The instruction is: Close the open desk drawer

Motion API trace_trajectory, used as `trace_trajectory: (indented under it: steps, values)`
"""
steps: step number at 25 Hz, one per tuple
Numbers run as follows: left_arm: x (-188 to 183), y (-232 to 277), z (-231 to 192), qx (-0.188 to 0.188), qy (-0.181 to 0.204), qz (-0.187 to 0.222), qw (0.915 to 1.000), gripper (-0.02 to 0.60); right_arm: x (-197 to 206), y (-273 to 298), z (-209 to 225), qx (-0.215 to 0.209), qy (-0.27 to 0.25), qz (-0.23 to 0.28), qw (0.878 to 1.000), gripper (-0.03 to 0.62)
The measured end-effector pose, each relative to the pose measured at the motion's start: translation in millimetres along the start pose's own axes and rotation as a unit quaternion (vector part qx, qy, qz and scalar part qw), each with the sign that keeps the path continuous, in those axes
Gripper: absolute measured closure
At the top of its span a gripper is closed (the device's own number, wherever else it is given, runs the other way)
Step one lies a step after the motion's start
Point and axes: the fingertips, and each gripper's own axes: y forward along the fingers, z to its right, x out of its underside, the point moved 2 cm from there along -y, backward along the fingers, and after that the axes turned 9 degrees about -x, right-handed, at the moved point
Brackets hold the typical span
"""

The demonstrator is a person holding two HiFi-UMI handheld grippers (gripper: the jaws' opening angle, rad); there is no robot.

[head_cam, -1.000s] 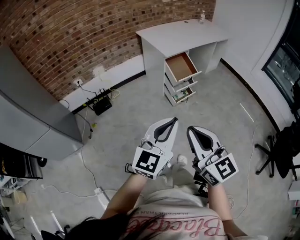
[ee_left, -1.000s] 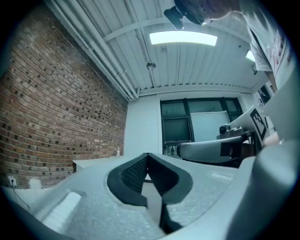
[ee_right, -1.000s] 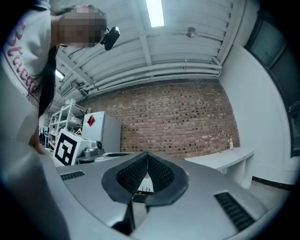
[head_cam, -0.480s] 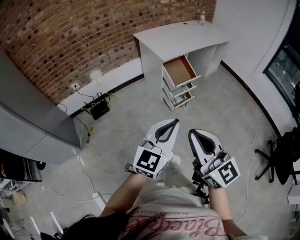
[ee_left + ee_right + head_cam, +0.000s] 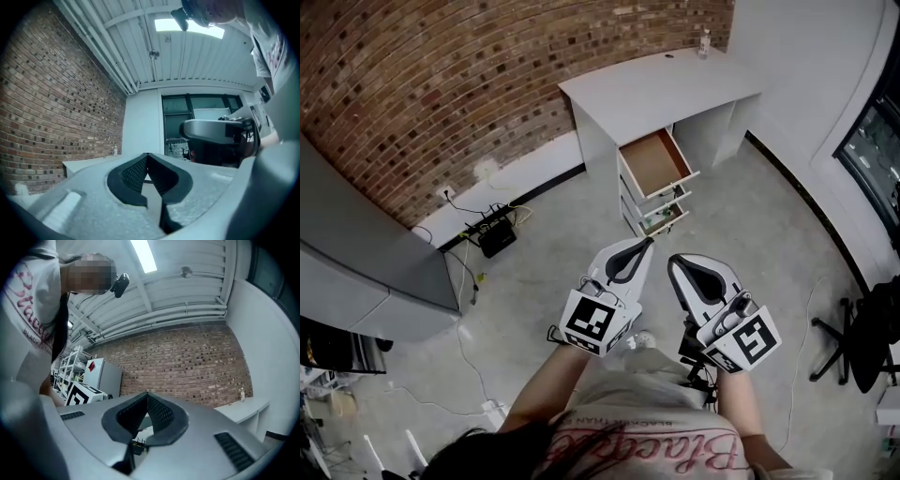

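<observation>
Standing on the grey concrete floor [image 5: 553,281], well apart from the white desk [image 5: 656,89] set against the brick wall [image 5: 441,75]. Holding the left gripper [image 5: 650,242] and the right gripper [image 5: 674,261] side by side in front of the body, both aimed toward the desk. In the left gripper view: jaws pressed together at the tips, nothing between them. Likewise in the right gripper view: jaws closed tip to tip, empty. Under the worktop, toward its left end in the head view, a stack of drawers. Top drawer [image 5: 654,161] pulled far out, showing a bare brown bottom. Below it, two lower drawers [image 5: 661,208] sticking out a little. At the far back of the worktop, a small bottle [image 5: 704,41]. By the wall, left of the desk, a black box [image 5: 497,237] with cables. At the right edge, a black office chair [image 5: 862,328].
</observation>
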Motion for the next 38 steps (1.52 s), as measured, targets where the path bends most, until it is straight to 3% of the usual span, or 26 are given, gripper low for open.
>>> trace_trajectory:
  steps: [4, 7, 13, 16, 18, 21, 25, 34, 38]
  values:
    - [-1.5, 41.0, 0.7, 0.026, 0.005, 0.005, 0.9996, 0.577, 2.7, 2.8, 42.2, -0.032, -0.042, -0.041, 0.998, 0.583]
    - [-0.7, 64.1, -1.9, 0.037, -0.026, 0.009, 0.9990, 0.577, 18.2, 4.7, 73.8, -0.002, -0.063, -0.080, 0.995, 0.583]
    - [8.4, 97.8, -13.5, -0.001, -0.023, -0.001, 0.9997, 0.577, 21.6, 3.7, 121.5, 0.031, -0.028, -0.046, 0.998, 0.582]
    - [14.1, 105.3, -19.4, 0.002, -0.052, -0.007, 0.9986, 0.577, 25.4, 5.9, 131.7, 0.023, -0.020, -0.048, 0.998, 0.583]
    - [17.5, 111.1, -21.8, 0.024, -0.069, -0.025, 0.9970, 0.577, 28.8, 4.9, 139.1, 0.028, -0.007, -0.052, 0.998, 0.582]
    - [17.8, 115.8, -27.3, 0.077, -0.038, -0.064, 0.9942, 0.577, 39.0, 2.6, 150.3, 0.040, 0.023, -0.056, 0.997, 0.582]
    - [18.2, 112.9, -49.2, 0.110, -0.025, -0.090, 0.9895, 0.577, 56.4, 9.8, 165.1, 0.062, 0.038, -0.068, 0.995, 0.582]
    - [21.4, 170.6, -104.2, 0.107, 0.011, 0.017, 0.9940, 0.577, 93.2, 70.5, 205.2, 0.076, -0.008, -0.120, 0.990, 0.582]
    - [30.6, 206.9, -131.7, 0.116, 0.031, 0.019, 0.9926, 0.577, 104.2, 107.3, 227.8, 0.100, -0.007, -0.120, 0.988, 0.582]
